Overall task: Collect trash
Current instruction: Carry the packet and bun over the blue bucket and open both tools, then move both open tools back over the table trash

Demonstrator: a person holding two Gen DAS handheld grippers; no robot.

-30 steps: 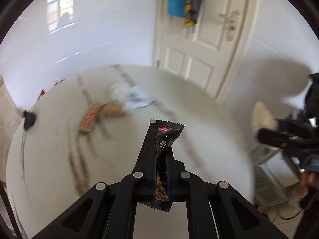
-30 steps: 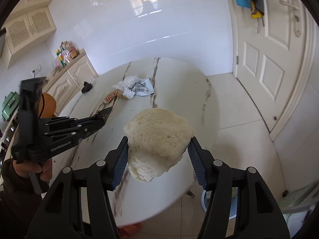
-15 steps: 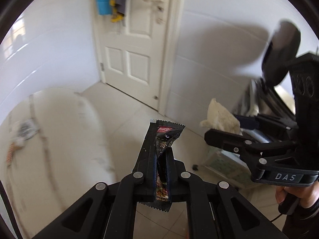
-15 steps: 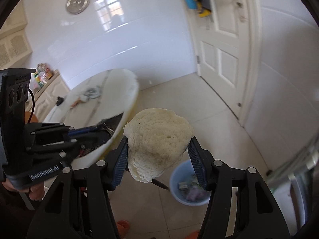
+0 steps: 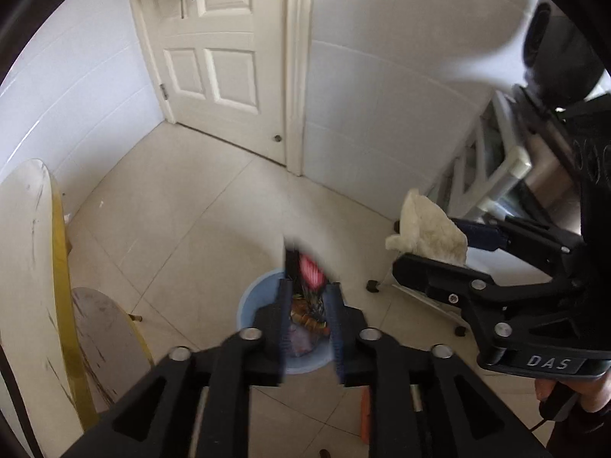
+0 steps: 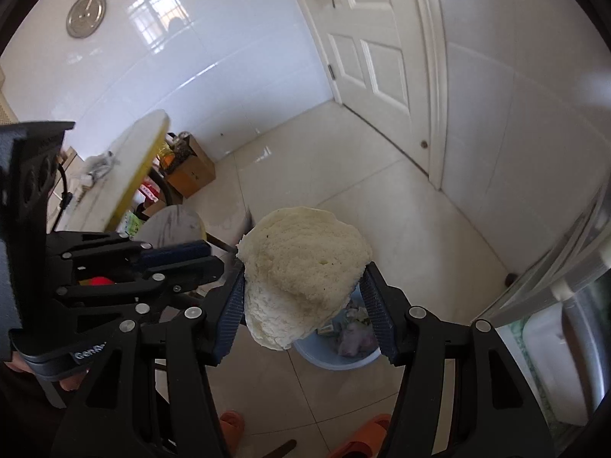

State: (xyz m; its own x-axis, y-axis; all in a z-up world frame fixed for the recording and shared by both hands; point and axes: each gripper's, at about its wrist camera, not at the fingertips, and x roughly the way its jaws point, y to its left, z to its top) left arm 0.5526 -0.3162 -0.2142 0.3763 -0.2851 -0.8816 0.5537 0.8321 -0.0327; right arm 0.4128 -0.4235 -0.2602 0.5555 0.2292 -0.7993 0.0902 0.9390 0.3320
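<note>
My left gripper point(image 5: 308, 286) points down over a light blue trash bin point(image 5: 252, 303) on the floor. Its jaws stand apart, and a black and red snack wrapper point(image 5: 307, 267), blurred, sits loose between them above the bin. My right gripper point(image 6: 301, 286) is shut on a pale, crumbly piece of bread point(image 6: 301, 263), held above and left of the same bin point(image 6: 336, 355), which holds several bits of trash. In the left wrist view the right gripper point(image 5: 431, 244) with the bread point(image 5: 424, 227) is to the right of the bin.
A white marble table point(image 5: 26, 267) with a yellow rim stands at the left, a round stool point(image 5: 103, 328) beside it. A white door point(image 5: 225, 49) is ahead. A metal rack point(image 5: 492, 175) stands at the right. Orange slippers point(image 6: 366, 431) are on the floor below.
Both grippers have swung away from the table and tilted down toward the bin. The left jaws have opened and the wrapper has come loose between them. The right gripper still holds the bread.
</note>
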